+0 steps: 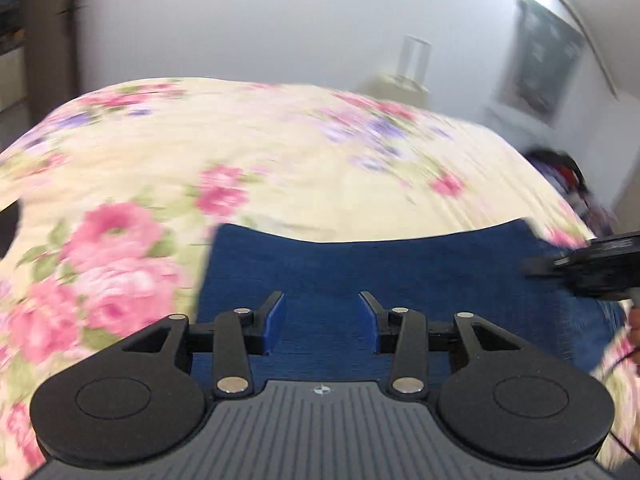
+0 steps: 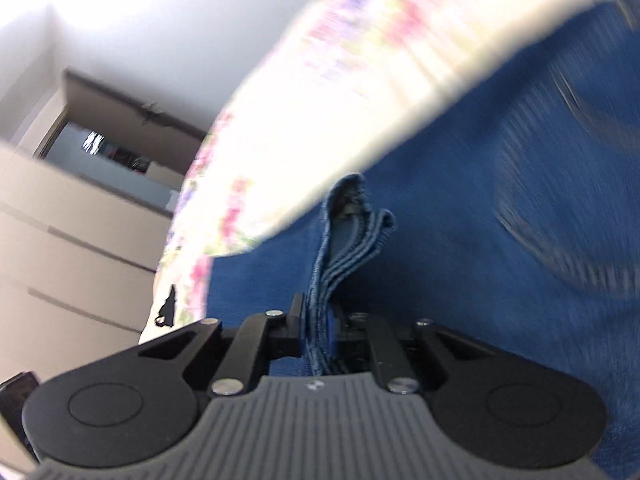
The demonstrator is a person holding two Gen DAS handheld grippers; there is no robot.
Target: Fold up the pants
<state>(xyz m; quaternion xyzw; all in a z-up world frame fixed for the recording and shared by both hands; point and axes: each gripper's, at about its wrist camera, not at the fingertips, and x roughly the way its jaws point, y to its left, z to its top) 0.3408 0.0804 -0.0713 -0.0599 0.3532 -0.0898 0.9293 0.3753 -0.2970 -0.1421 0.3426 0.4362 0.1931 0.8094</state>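
Blue denim pants (image 1: 400, 272) lie flat on a floral bedspread (image 1: 240, 152). My left gripper (image 1: 322, 320) is open and empty, its blue-padded fingers hovering over the near part of the pants. My right gripper (image 2: 318, 320) is shut on a bunched stack of the pants' denim edges (image 2: 348, 232), several layers pinched between the fingers. The rest of the pants (image 2: 480, 200) spreads to the right in the right wrist view. The right gripper's body also shows at the right edge of the left wrist view (image 1: 592, 268). Both views are motion-blurred.
The bedspread (image 2: 340, 100) covers the bed around the pants. A white wall (image 1: 280, 20) stands behind, with a framed picture (image 1: 540, 72) at the right. A wardrobe with drawers (image 2: 60, 220) stands at the left of the right wrist view. A dark bundle (image 1: 560, 172) lies off the bed's right edge.
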